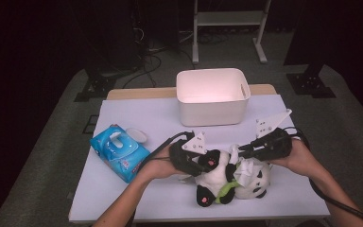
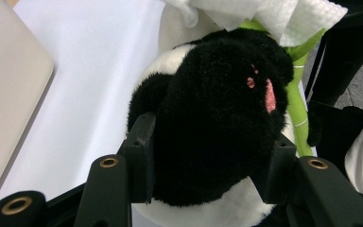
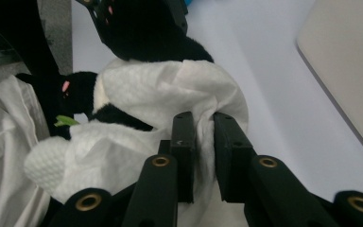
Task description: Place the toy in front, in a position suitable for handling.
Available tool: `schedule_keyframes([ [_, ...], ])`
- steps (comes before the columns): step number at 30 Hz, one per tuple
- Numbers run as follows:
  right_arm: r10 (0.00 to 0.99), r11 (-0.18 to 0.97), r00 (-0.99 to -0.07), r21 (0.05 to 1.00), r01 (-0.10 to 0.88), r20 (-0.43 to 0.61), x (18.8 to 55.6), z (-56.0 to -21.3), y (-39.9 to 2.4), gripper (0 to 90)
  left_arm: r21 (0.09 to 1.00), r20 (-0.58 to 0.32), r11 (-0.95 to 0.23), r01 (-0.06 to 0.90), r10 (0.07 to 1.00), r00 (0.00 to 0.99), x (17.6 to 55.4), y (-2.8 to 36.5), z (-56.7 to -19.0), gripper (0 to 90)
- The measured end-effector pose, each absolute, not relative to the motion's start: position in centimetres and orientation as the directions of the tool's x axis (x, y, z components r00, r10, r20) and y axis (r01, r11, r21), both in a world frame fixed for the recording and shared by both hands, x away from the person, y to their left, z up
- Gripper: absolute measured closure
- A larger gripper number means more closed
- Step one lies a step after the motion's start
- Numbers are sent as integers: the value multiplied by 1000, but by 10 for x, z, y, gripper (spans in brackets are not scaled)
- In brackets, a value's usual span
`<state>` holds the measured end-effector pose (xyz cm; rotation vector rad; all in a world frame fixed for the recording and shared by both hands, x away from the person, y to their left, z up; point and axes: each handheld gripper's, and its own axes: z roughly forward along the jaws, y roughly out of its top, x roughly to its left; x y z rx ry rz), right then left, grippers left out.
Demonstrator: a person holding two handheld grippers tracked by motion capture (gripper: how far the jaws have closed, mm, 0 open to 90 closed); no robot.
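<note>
Two hand-held grippers meet over a stuffed panda (image 1: 227, 182) lying at the 6 o'clock edge of the tabletop (image 1: 170, 198) in the high view. The left hand-held gripper (image 1: 207, 163) comes in from 9 o'clock and reaches the toy's black limb; the right hand-held gripper (image 1: 240, 150) comes in from 3 o'clock and meets a white wipe (image 1: 245, 168) draped over the toy's body. A white bin (image 1: 212, 97) stands at 12 o'clock from the toy, well apart from it. A blue pack of wipes (image 1: 119, 152) lies at 9 o'clock, with its white lid flap (image 1: 137, 135) open at its far end.

Left gripper view: the left hand-held gripper (image 2: 208, 163) is clamped on the panda's black limb (image 2: 217, 127), one jaw pressing into the plush on each side. The wipe (image 2: 264, 14) shows at 12 o'clock, and a green stalk (image 2: 298, 106) runs past the limb at 3 o'clock. The bin wall (image 2: 9, 94) sits at 9 o'clock.

Right gripper view: the right hand-held gripper (image 3: 204, 142) has a fold of the wipe (image 3: 151, 99) between its jaws. The jaws stand a narrow gap apart; whether the pads press the fold cannot be told. The wipe lies over the panda (image 3: 142, 42), whose black parts show at 12 o'clock and 9 o'clock. The bin (image 3: 350, 71) sits at 2 o'clock.
</note>
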<state>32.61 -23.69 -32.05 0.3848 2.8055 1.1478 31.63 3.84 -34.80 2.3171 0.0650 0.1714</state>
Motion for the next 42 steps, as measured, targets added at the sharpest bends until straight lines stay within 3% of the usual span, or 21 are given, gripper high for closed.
schedule_keyframes([
  [9,253,675,-967,710,199,30,323,-311,-242,673,726,107,-687,-11,97,990,316,37,-347,493],
  [26,225,722,-972,660,208,60,317,-320,-254,617,724,114,-689,-22,88,990,315,36,-347,493],
  [35,200,741,-979,649,172,31,321,-334,-225,799,715,129,-698,-43,72,989,312,34,-346,495],
  [42,211,691,-977,701,180,43,327,-336,-216,824,719,127,-693,-43,71,989,312,34,-348,495],
])
